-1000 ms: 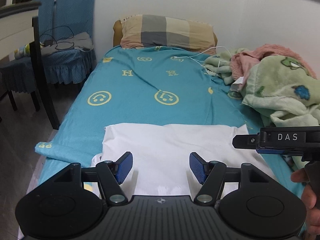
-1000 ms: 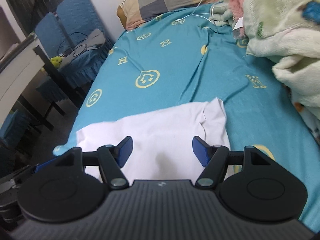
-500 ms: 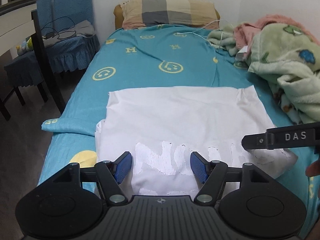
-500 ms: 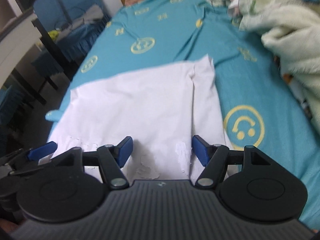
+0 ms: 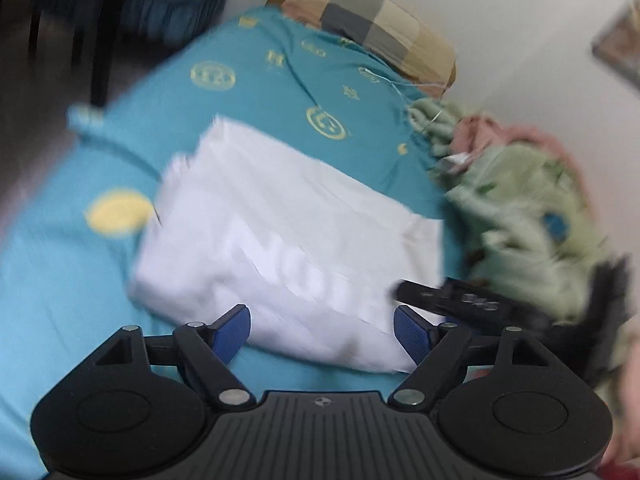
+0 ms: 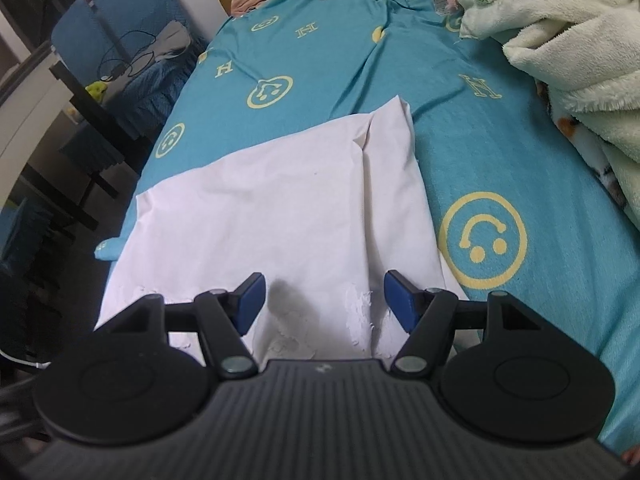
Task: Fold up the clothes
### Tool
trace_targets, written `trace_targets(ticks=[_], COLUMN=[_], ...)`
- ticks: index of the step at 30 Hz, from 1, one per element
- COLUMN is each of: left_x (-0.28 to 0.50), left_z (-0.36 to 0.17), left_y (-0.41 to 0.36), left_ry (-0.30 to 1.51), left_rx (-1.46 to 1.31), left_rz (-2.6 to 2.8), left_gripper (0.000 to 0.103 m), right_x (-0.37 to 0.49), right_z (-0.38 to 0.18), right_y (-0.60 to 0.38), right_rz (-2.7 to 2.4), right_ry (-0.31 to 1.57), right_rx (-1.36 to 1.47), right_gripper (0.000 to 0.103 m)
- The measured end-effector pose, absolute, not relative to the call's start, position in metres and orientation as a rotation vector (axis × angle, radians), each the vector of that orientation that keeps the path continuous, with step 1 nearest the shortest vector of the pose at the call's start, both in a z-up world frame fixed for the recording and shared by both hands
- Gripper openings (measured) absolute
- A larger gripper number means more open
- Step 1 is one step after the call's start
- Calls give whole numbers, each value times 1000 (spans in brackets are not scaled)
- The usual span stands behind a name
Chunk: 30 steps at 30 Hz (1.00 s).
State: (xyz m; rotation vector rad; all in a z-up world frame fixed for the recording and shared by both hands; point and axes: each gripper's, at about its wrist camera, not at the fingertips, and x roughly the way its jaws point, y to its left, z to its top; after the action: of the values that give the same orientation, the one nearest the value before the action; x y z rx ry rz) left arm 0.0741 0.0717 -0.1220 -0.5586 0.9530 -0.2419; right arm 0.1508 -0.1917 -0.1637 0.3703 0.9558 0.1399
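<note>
Right wrist view: white garment [image 6: 280, 208] spread flat on teal bedsheet [image 6: 500, 152], beside fleece blanket [image 6: 568, 52]; right gripper [image 6: 324, 296] over its near edge, jaws apart, empty. Left wrist view, blurred: left gripper [image 5: 322, 330] likewise spread, holding nothing, above the garment's near edge.

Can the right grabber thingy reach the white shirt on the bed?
Probably yes. The right hand-held gripper is open and hangs just over the white shirt, which lies flat on the blue bedsheet with nothing in between.
</note>
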Motion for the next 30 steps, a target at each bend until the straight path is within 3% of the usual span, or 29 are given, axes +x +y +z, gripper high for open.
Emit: trace_targets(ticks=[9, 18, 24, 30], left_x=[84, 93, 95, 96], left_z=[-186, -207, -189, -172], left_y=[100, 133, 132, 128], left_ry=[1092, 960, 854, 784], left_rx=[-957, -1142, -1162, -1173], left_rz=[-137, 4, -78, -152], left_gripper=[82, 70, 68, 69], right_x=[151, 151, 139, 126], right_z=[-163, -159, -138, -168], right_y=[-199, -209, -218, -201], right_rz=[131, 142, 376, 524], right_ry=[963, 945, 863, 1037], right_rx=[434, 548, 888, 1235], right_gripper=[68, 69, 70, 70])
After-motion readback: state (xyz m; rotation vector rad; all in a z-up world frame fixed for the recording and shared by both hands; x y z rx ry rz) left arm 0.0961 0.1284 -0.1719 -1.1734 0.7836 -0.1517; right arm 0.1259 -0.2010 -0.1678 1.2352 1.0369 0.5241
